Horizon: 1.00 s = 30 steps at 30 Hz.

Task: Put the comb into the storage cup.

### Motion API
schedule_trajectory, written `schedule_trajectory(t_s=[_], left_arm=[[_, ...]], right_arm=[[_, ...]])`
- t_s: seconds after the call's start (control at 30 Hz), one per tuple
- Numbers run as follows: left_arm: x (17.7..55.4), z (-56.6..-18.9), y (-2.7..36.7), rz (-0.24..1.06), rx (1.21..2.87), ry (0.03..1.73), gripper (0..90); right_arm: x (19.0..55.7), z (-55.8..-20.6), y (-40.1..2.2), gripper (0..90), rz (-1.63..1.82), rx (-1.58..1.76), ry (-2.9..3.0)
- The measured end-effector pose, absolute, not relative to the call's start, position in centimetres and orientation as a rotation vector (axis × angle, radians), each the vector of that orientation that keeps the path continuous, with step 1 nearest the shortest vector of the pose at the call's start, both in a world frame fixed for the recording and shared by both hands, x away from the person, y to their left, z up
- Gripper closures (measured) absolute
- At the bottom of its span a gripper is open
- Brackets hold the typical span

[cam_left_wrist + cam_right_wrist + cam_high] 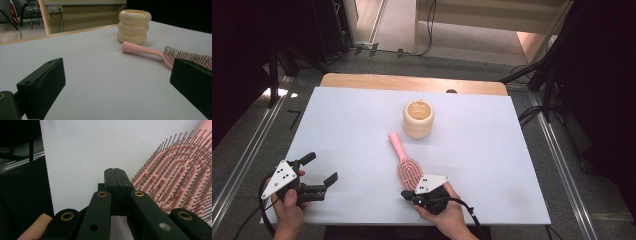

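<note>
Right gripper point(115, 173) jaws closed, empty, just beside hairbrush point(175, 177) head. Left gripper point(319, 175) open, idle. Brush likely light, rigid; bristles springy; grip handle.

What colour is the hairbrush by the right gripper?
Pink hairbrush, bristles included; the right gripper view shows it best.
</note>
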<state>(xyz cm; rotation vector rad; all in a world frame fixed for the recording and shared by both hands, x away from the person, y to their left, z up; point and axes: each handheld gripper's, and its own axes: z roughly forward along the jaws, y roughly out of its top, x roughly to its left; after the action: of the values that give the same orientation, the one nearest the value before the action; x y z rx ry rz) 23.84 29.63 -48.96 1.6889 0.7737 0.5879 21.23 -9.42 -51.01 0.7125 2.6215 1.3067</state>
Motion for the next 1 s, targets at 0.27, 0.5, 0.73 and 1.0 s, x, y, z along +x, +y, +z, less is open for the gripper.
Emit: schedule_trajectory(t_s=[0.27,0.5,0.73,1.0], left_arm=[[23.81,-48.95,29.61,0.588,1.689,0.774,0.7],[23.79,-48.94,29.63,0.586,1.689,0.773,0.7],[23.82,-48.95,29.61,0.587,1.689,0.772,0.7],[23.8,-48.94,29.61,0.586,1.69,0.771,0.7]], right_arm=[[20.72,-50.81,-9.17,88.3,1.287,0.679,2.641],[20.53,-51.11,-8.8,88.4,1.239,0.681,2.642],[20.67,-51.22,-9.05,88.4,1.211,0.711,2.629],[20.6,-51.26,-9.09,88.4,1.19,0.718,2.63]])
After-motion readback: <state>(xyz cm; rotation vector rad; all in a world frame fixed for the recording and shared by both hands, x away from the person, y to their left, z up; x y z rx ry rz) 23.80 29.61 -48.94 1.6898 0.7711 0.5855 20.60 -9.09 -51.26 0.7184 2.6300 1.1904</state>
